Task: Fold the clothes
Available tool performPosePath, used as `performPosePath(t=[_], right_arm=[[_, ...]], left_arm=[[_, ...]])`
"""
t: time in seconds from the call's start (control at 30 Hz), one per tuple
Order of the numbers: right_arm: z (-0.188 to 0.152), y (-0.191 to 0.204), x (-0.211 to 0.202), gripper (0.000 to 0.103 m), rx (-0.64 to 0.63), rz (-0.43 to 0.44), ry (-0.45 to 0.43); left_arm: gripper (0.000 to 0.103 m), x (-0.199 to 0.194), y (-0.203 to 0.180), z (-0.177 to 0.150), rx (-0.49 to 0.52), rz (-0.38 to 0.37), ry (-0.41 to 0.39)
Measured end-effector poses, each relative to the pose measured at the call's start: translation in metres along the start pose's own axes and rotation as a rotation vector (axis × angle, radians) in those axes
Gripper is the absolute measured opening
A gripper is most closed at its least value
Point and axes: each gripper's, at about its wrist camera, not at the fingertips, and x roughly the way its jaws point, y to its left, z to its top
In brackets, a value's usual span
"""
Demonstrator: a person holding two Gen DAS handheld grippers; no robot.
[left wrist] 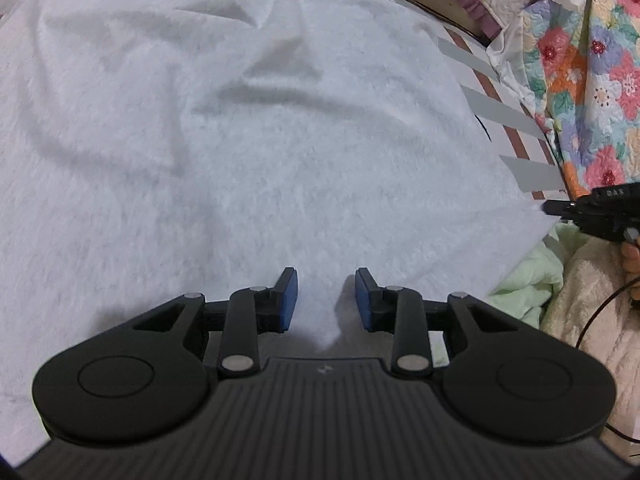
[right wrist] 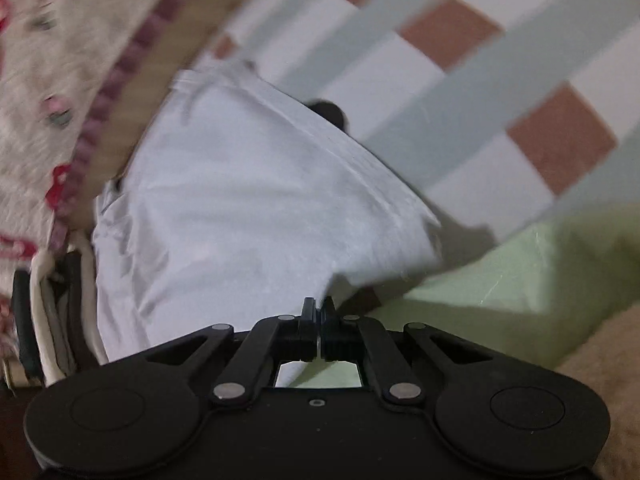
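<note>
A white garment (left wrist: 248, 128) lies spread and wrinkled over the bed and fills most of the left wrist view. My left gripper (left wrist: 326, 300) is open, its blue pads just above the garment's near edge, holding nothing. My right gripper (right wrist: 319, 312) is shut on the garment's corner (right wrist: 248, 208), with cloth pinched between its pads. It also shows in the left wrist view (left wrist: 560, 208), gripping the garment's right edge.
The bed sheet (right wrist: 460, 92) has white, grey and brown checks. A pale green cloth (right wrist: 500, 280) and a cream fleece (left wrist: 588, 320) lie beside the garment. A floral quilt (left wrist: 600, 80) and a patterned pillow (right wrist: 52, 80) border the far side.
</note>
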Motion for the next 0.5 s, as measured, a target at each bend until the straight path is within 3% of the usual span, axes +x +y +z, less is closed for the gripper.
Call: performPosePath(t=[0.13,0.3,0.4,0.5], right_arm=[[-0.012,0.012,-0.017,0.002,-0.141,-0.066,-0.049],[-0.008,0.003,-0.02,0.002,-0.128,-0.143,-0.065],[-0.01,0.005,-0.033,0.009,-0.141,-0.198,-0.139],[-0.012,0.011,-0.049,0.018,-0.162,-0.191,-0.287]], left_arm=[[0.031,0.001,-0.002,0.0,0.014,0.027,0.025],[0.031,0.003,-0.006,0.001,0.024,0.051,0.033],[0.031,0.001,-0.009,0.002,0.028,0.062,0.04],[0.035,-0.005,-0.012,0.005,0.043,0.064,0.024]])
